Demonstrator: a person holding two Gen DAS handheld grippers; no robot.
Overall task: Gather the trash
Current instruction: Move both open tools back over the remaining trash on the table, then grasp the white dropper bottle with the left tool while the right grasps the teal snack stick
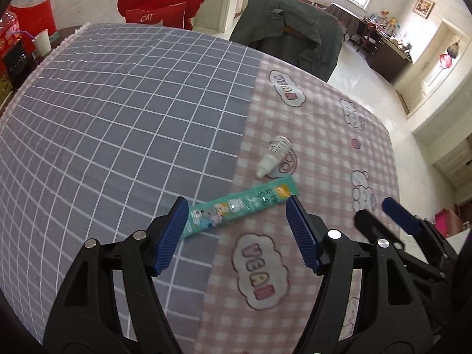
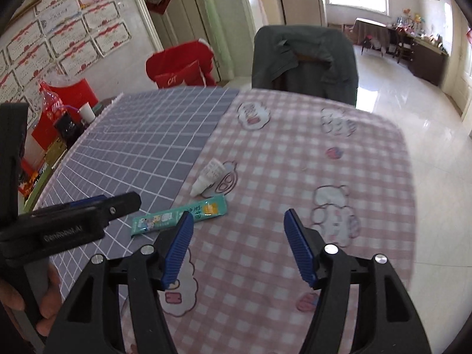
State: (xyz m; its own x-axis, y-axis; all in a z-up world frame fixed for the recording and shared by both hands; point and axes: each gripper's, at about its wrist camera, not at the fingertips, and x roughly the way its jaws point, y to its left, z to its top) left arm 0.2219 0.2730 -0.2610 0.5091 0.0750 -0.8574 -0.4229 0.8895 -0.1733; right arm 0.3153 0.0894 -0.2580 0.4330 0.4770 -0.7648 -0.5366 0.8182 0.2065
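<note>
Teal wrapper point(image 1: 242, 205) lies flat on the desk point(image 1: 118, 118), straddling the seam between grey grid cloth and pink check, with a small white bottle point(image 1: 274, 155) on its side just beyond. Left gripper point(image 1: 237, 233) hovers over the wrapper, jaws wide, empty. Right gripper point(image 2: 237, 246) alongside, jaws apart, holding nothing.
</note>
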